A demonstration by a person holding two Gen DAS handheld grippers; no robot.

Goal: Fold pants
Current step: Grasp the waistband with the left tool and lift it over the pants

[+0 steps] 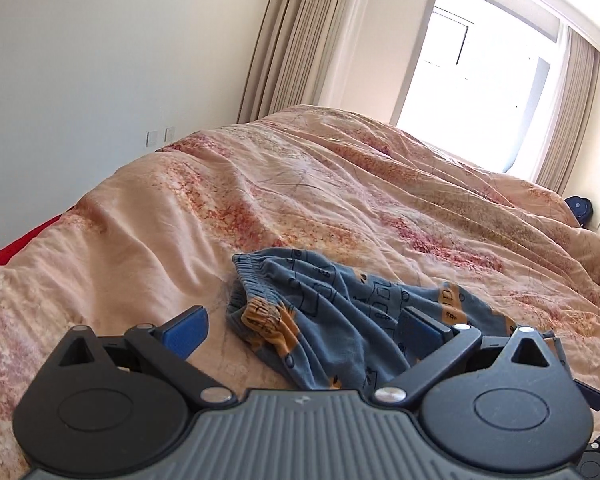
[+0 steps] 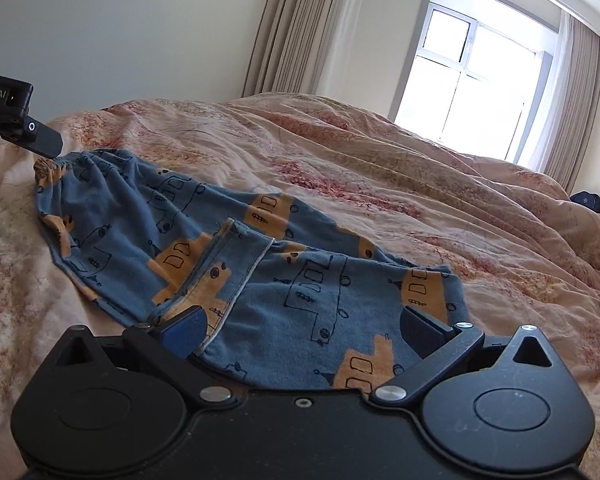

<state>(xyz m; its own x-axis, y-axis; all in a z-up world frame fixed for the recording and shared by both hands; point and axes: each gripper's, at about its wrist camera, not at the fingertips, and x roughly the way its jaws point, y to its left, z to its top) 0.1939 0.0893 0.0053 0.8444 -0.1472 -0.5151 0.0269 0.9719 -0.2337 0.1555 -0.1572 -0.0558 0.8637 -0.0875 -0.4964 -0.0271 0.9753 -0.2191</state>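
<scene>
A pair of small blue pants (image 2: pixel 236 264), printed with orange and outlined buses, is lying rumpled on the bed's peach floral quilt (image 2: pixel 440 184), gathered waistband (image 2: pixel 66 160) to the left and one leg doubled over the other, a pale inside seam showing along the overlap. The right gripper (image 2: pixel 304 330) is hovering low over the leg ends with its jaws spread wide, blue pads flanking cloth but gripping nothing. The left gripper (image 1: pixel 304 330) is poised near the waistband (image 1: pixel 256 268), jaws likewise wide and empty; in the right wrist view its dark fingers are sitting just beside the elastic edge.

The risks from here are looking plain. The cloth is lying in several loose layers, so a pinch at the leg ends is likely to be catching only the top layer, or taking up a fold of quilt with it, since the quilt is soft and creased beneath. With the two grippers closing at different heights, the pants could be lifting unevenly and twisting. The bunched waistband is offering a thick, springy edge that may be slipping from smooth pads. A curtained window (image 2: pixel 472 76) is glaring behind, washing out detail at the far side.
</scene>
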